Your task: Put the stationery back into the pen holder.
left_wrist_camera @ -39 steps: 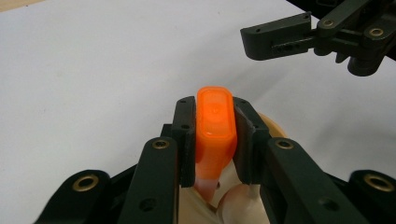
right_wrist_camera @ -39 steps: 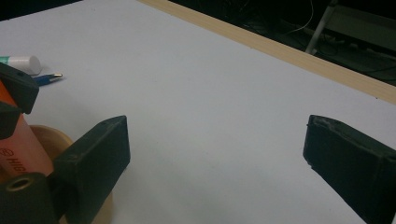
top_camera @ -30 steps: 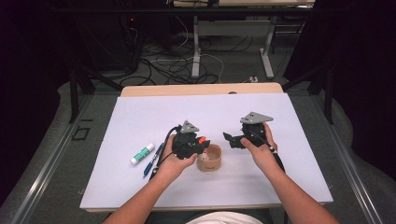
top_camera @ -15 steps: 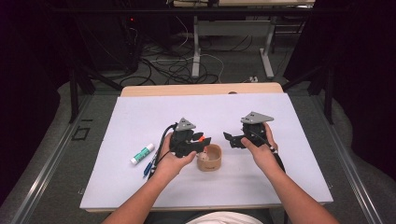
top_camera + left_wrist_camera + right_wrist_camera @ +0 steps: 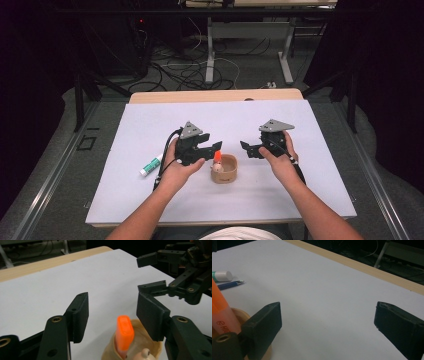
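Note:
A small wooden cup [image 5: 225,174] stands on the white mat, and an orange highlighter [image 5: 218,159] leans upright in it. My left gripper [image 5: 214,148] hovers just above and left of the cup. Its jaws have just been opening and now stand apart on either side of the highlighter's cap [image 5: 124,333], without touching it. A little right of the cup, my right gripper [image 5: 246,148] is held open and empty with its tips toward the left one. In the right gripper view the highlighter [image 5: 223,312] and the cup's rim [image 5: 238,312] sit beside the left jaw.
A white and green tube [image 5: 150,165] and a blue pen [image 5: 159,176] lie left of the left hand. The white mat [image 5: 310,125] covers most of the wooden table [image 5: 215,95]. A small pale rounded thing [image 5: 145,353] also sits in the cup.
The left gripper's jaws have spread and let go of the orange highlighter, which now stands in the cup. The left hand drew back slightly. The right gripper has stayed where it was.

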